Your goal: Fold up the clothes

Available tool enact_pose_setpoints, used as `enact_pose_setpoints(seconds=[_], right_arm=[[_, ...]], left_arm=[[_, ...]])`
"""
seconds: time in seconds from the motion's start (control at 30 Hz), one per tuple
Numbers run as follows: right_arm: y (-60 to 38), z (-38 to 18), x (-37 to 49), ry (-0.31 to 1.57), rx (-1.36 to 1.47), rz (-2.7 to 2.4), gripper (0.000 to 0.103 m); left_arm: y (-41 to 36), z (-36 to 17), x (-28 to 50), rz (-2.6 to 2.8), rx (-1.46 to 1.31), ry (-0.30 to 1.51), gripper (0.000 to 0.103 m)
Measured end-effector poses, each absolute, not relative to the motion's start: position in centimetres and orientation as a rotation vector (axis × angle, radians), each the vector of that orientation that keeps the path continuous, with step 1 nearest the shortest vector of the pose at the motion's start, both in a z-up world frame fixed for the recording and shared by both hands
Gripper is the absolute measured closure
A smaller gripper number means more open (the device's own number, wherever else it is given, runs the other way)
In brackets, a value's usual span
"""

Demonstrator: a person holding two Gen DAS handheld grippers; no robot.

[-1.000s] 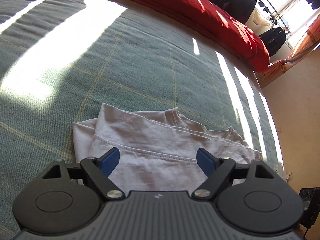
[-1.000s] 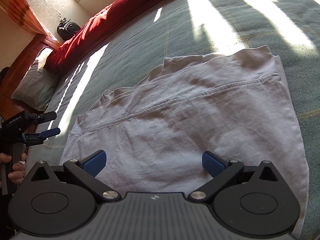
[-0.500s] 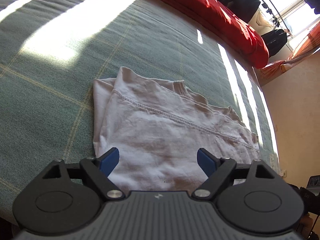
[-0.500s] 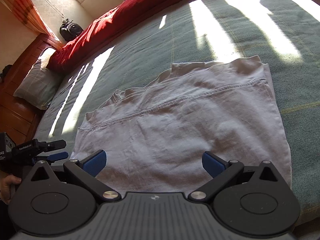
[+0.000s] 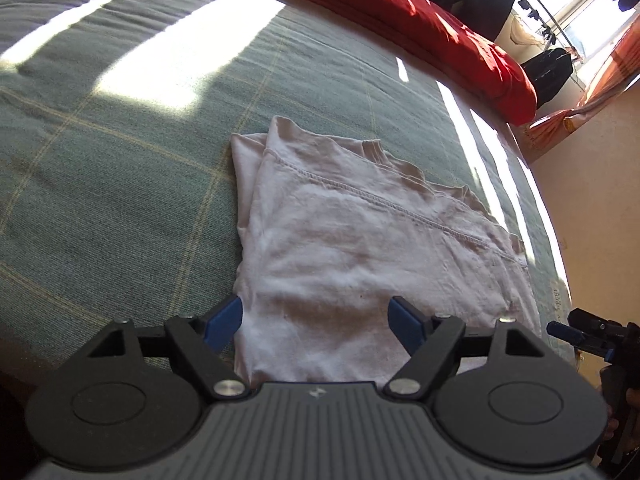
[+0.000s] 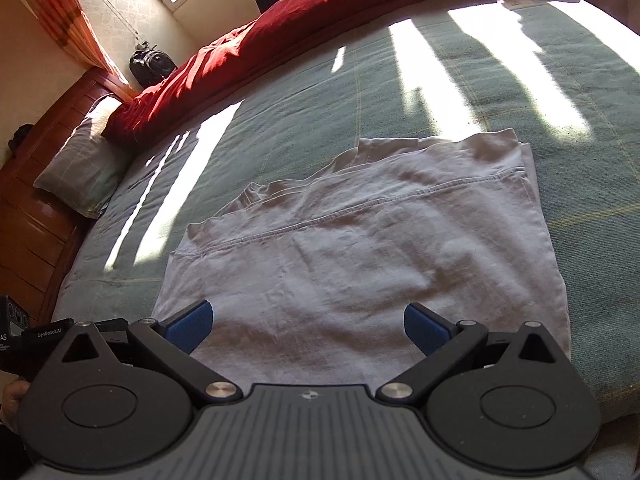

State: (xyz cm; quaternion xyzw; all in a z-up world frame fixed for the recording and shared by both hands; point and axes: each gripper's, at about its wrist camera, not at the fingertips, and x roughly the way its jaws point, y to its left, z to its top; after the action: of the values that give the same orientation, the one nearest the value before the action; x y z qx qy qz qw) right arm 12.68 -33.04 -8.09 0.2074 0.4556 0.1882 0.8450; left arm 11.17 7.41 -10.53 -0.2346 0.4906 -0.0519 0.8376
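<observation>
- Your left gripper (image 5: 316, 320) hung with its blue pads spread wide, nothing held between them.
- The folded white shirt (image 5: 360, 248) lay flat on the green bedspread (image 5: 120, 160) right ahead of that gripper, its near edge running under the gap between the fingers, the left pad (image 5: 224, 318) sitting just at the shirt's left edge.
- Beyond the shirt, far ahead, a red duvet (image 5: 420, 28) ran along the far side of the bed.
- Off to the right of your left gripper, the tip of the other tool showed at the frame edge.
- Your right gripper (image 6: 308, 326) was gaping just as wide, gripping nothing, both pads poised over the cloth.
- The shirt (image 6: 360, 248) spread ahead of it, stitched hem crossing the far part.
- Far ahead and left of it sat a pillow (image 6: 76, 172) beside the wooden headboard (image 6: 36, 216).
</observation>
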Motion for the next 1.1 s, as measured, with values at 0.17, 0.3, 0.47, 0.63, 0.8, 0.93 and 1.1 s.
enact_pose_setpoints(seconds=[0.17,0.3,0.47,0.63,0.8,0.93,1.1], right_arm=[[-33.3,-7.8,12.0,0.951,0.444,0.407,0.000],[-33.7,-7.9,11.8,0.954,0.442,0.388,0.000],[-34.7,-8.5,11.9,0.961,0.458,0.356,0.000],[-35.4,-9.2,12.2,0.972,0.480,0.330,0.000],[-35.4,-9.7,12.4,0.985,0.477,0.331,0.000],[-35.9,-10.1,12.7,0.996,0.477,0.316,0.000],[-36.1,-11.1,13.6,1.023,0.481,0.291,0.000]], left_arm=[[6.4,-11.8,10.1,-0.175,-0.503,1.067,0.045],[5.7,-13.8,10.0,-0.131,-0.454,1.161,0.044],[6.2,-11.0,10.5,-0.146,-0.439,1.093,0.042],[8.0,-9.3,13.8,-0.109,-0.452,1.030,0.036],[10.6,-12.9,16.9,-0.059,-0.603,1.087,0.036],[11.2,-15.6,17.8,-0.073,-0.687,1.120,0.036],[11.8,-16.7,19.5,-0.118,-0.746,1.098,0.035]])
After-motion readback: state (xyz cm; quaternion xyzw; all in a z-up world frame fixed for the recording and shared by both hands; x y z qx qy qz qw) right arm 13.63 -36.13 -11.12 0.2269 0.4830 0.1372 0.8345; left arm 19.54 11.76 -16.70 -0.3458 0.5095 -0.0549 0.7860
